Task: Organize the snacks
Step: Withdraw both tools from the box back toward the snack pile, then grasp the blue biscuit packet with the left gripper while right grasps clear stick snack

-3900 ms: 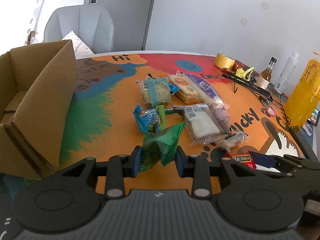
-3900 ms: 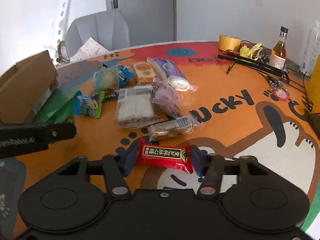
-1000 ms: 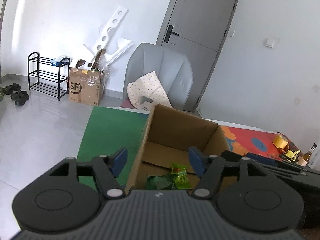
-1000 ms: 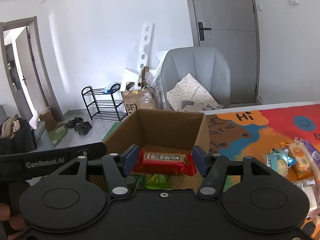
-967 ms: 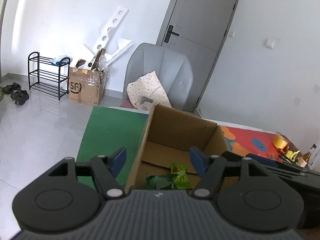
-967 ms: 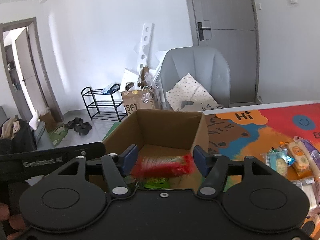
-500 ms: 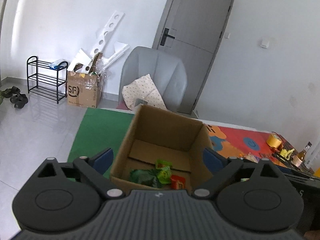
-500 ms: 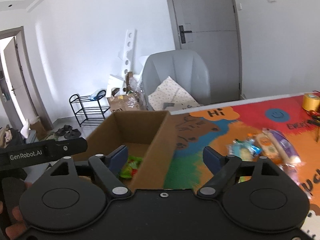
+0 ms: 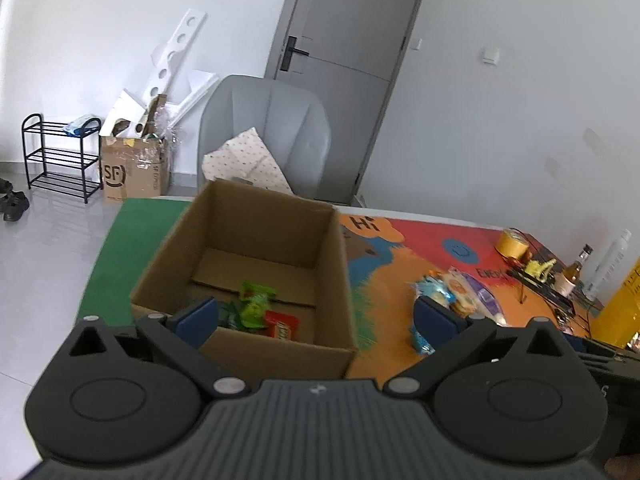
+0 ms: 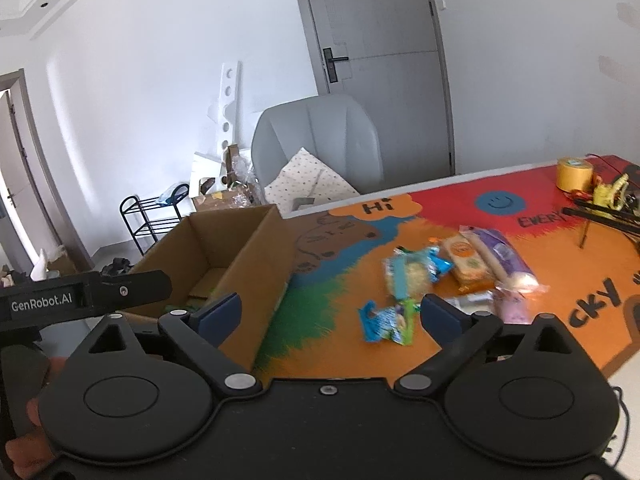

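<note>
Snacks (image 9: 262, 312) lie in the box (image 9: 336, 280), beyond both grippers' empty, opening jaws.

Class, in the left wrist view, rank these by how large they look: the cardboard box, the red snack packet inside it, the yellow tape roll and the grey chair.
1. cardboard box
2. grey chair, though it stands farther off
3. red snack packet and yellow tape roll: too alike to rank

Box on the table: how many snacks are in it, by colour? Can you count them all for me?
Green: 2, a bright green packet and a dark green packet that is partly hidden
Red: 1, a red packet
Total: 3 snacks that show in the cardboard box
</note>
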Tool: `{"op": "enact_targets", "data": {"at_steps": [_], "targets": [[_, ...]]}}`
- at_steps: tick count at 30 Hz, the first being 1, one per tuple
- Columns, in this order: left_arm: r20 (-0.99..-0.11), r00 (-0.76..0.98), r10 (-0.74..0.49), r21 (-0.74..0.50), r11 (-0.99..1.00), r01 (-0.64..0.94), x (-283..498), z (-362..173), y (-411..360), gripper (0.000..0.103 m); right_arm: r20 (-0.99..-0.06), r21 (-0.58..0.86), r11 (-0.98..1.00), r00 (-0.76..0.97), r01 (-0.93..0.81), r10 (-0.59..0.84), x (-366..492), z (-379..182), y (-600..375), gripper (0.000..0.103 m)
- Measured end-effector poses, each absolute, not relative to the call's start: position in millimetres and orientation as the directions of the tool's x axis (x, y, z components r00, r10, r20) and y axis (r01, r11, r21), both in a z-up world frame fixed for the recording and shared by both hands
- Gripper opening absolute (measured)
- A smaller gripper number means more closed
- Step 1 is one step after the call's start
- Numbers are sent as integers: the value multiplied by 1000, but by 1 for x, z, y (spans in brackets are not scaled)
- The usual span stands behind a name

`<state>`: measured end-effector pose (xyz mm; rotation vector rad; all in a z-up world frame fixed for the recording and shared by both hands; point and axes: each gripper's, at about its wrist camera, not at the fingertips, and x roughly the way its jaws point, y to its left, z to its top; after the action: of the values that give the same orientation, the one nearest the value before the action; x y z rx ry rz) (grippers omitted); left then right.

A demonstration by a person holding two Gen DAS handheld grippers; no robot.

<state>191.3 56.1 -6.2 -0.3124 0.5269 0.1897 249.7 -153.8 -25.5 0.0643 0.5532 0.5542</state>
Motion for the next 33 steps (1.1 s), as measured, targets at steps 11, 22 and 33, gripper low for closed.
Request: {"op": "enact_targets", "data": {"at_steps": [11,22,33], "targets": [[-544,838,37,-233,953,-193,198,-11,8,103,-495,224,851,697,-475,519,245,-34,-201,102],[-553,833,12,-211,965,-153,210,-18,-26,103,-507,267,860,695,-435,510,252,-49,-237,103],[-555,832,-9,-198,973,-122,234,-28,-45,102,-514,294,879,713,-375,476,273,-63,-263,102]]}}
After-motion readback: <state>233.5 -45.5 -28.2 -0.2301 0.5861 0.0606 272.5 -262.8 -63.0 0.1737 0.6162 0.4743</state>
